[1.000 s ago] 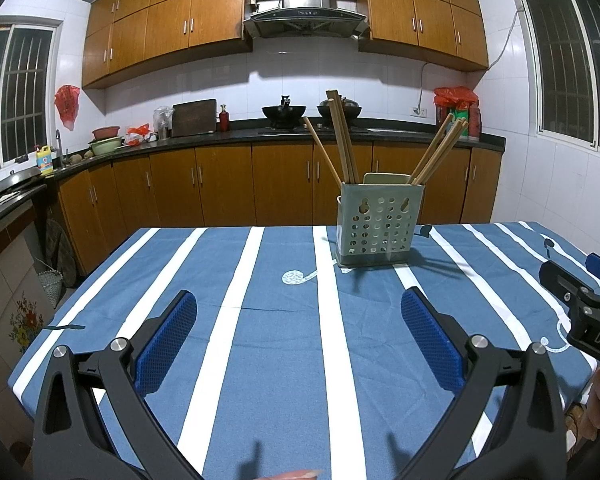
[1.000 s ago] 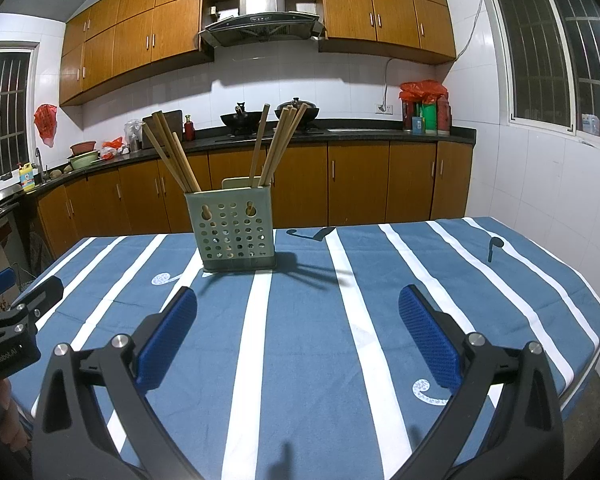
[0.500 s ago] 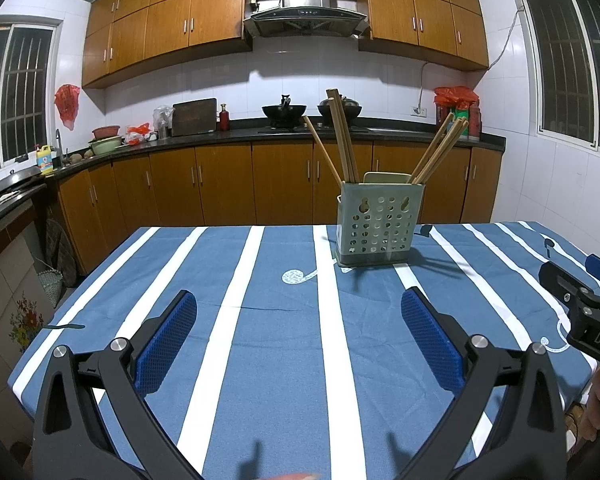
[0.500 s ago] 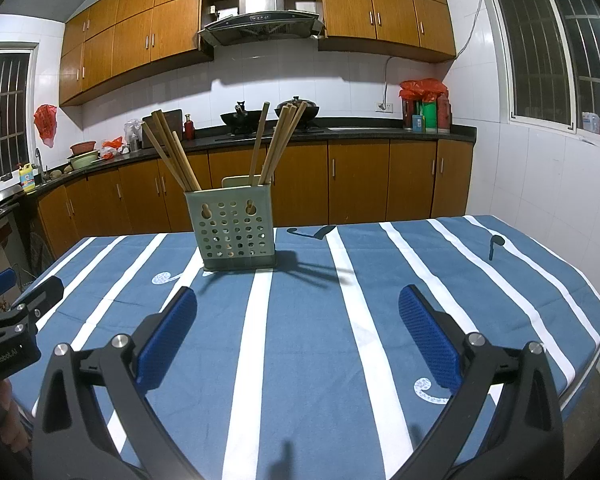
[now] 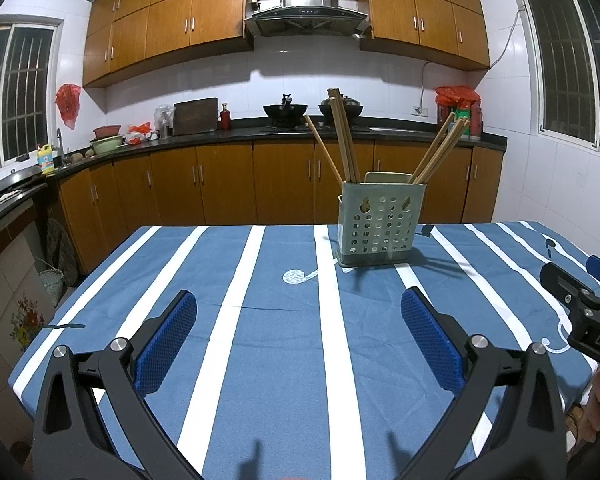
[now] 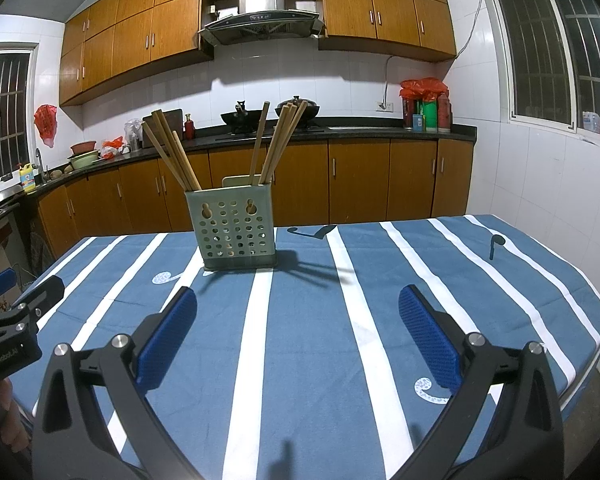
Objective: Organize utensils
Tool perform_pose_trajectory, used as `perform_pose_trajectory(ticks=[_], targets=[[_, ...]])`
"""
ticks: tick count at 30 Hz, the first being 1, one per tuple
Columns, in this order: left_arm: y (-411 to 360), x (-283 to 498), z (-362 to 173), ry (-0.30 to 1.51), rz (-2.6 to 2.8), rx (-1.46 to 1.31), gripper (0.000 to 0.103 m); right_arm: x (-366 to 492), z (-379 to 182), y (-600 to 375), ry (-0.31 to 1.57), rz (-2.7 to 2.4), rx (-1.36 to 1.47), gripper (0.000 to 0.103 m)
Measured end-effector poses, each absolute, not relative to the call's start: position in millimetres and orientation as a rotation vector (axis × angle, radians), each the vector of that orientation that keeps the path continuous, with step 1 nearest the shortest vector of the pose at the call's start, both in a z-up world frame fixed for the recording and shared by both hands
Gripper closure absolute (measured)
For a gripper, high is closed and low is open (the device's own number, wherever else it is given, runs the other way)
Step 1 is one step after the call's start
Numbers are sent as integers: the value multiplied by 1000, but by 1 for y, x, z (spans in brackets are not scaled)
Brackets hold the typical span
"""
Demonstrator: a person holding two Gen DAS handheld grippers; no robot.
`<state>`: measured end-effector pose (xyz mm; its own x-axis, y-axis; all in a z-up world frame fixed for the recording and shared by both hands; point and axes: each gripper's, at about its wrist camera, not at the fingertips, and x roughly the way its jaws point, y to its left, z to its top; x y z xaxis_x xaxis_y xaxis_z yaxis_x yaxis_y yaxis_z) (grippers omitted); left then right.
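Holder (image 5: 381, 224) upper centre, chopsticks (image 5: 342, 138) splayed for sorting; left tool (image 5: 299, 326) and right tool (image 6: 298, 326) spread apart, empty, ready over counter (image 5: 260, 320).

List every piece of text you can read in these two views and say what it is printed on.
"GenRobot.AI": on the left gripper, seen from the right wrist.
"DAS", cut off by the frame edge: on the right gripper, seen from the left wrist.
Labels on the yellow bottle and green container: too small to read.

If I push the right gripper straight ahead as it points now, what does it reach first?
Probably bare blue-and-white striped tablecloth. The open right gripper points slightly right of the pale green perforated plastic chopstick holder, so it likely passes beside it, though depth is unclear.
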<state>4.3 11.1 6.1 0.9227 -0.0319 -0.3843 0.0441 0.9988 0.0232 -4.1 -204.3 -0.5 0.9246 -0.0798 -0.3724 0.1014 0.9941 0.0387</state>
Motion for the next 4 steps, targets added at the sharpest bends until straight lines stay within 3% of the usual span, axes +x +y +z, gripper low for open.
perform_pose_trajectory(ticks=[4], targets=[[11,4,6,394,-39,31,2,-4,0,-205,380,-93,58,4]])
